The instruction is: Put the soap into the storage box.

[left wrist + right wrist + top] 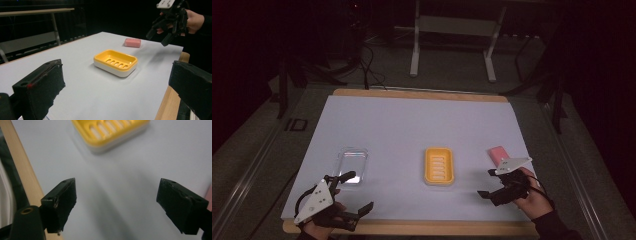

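A yellow soap dish (439, 166) on a white base lies in the middle of the white sheet (412, 125). To its right rests a pink soap bar (498, 155). A clear plastic lid (352, 164) lies to its left. My left gripper (357, 192) hovers open near the front edge, just right of the lid. My right gripper (487, 183) is open too, in front of the soap. The left gripper view looks between its own open jaws (115, 83) at the dish (115, 62), the soap (132, 42) and the right gripper (162, 32). The right gripper (117, 192) faces the dish (110, 132).
The sheet covers a wooden table whose edge (422, 227) shows along the front. A white table frame (452, 45) and cables stand on the dark floor behind. Bare sheet lies beyond the three objects.
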